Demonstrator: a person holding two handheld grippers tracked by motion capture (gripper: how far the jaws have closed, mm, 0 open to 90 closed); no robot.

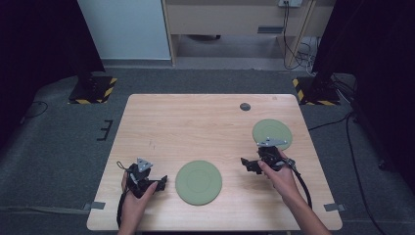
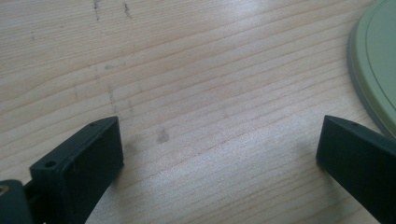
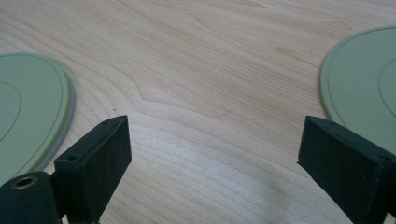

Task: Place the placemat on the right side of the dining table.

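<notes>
Nearest to us, at the front edge of the counter, our left gripper rests low over the wood, its jaws spread wide with nothing between them. In the left gripper view the bare grain fills the gap, and the rim of the near green plate shows just beside the right-hand jaw, not touching it. That plate lies flat near the front middle of the counter, between our two hands.

A little farther in, our right gripper also stands released, jaws wide apart and holding nothing. It points toward the near plate from the right. In the right gripper view bare wood lies between the jaws, with one plate edge at each side.

Just behind the right gripper lies the far green plate, flat, toward the right side. Beyond it, near the back edge, sits a small dark round disc.
</notes>
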